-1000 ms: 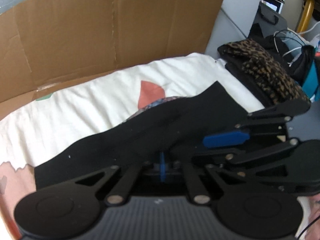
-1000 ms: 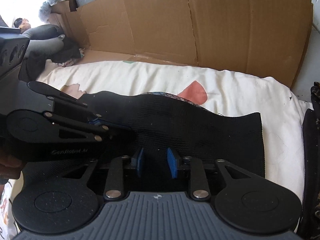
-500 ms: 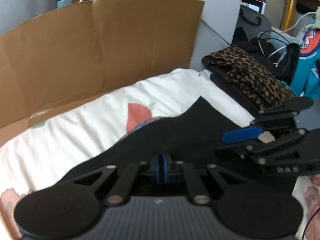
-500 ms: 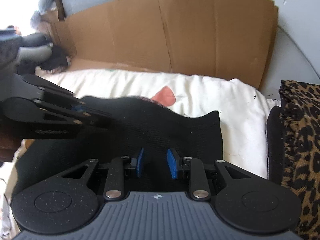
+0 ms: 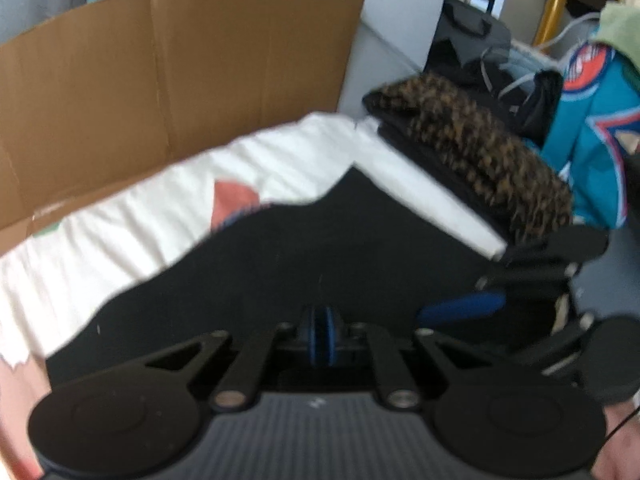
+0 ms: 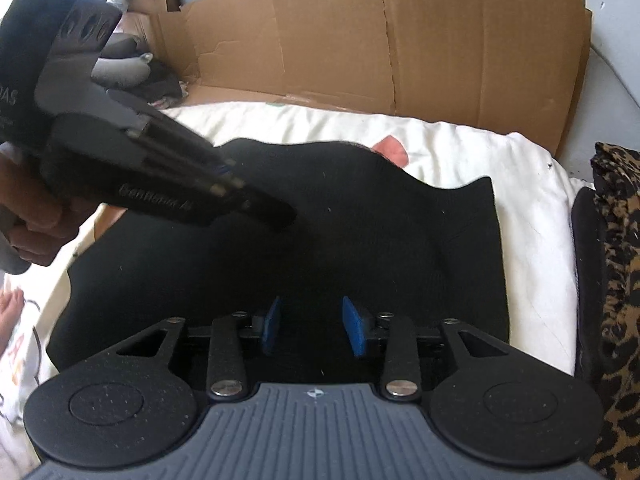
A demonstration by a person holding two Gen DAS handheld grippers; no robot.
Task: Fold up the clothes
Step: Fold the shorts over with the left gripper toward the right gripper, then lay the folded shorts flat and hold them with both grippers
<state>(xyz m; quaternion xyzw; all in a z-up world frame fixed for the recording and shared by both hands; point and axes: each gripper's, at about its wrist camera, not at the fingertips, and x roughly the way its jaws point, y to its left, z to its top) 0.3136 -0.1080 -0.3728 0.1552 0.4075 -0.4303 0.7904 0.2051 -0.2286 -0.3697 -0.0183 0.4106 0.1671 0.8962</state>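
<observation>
Left gripper (image 5: 322,340), pads pressed together, and right gripper (image 6: 314,330), standing wide and empty, over black garment (image 6: 360,248); edges want squaring.

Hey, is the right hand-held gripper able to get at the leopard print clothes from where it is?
Probably yes: the right hand-held gripper is open over the black garment, and nothing stands between it and the leopard print clothes at its right.

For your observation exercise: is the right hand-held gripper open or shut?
Open: the right hand-held gripper has its blue pads clearly apart above the black garment.
</observation>
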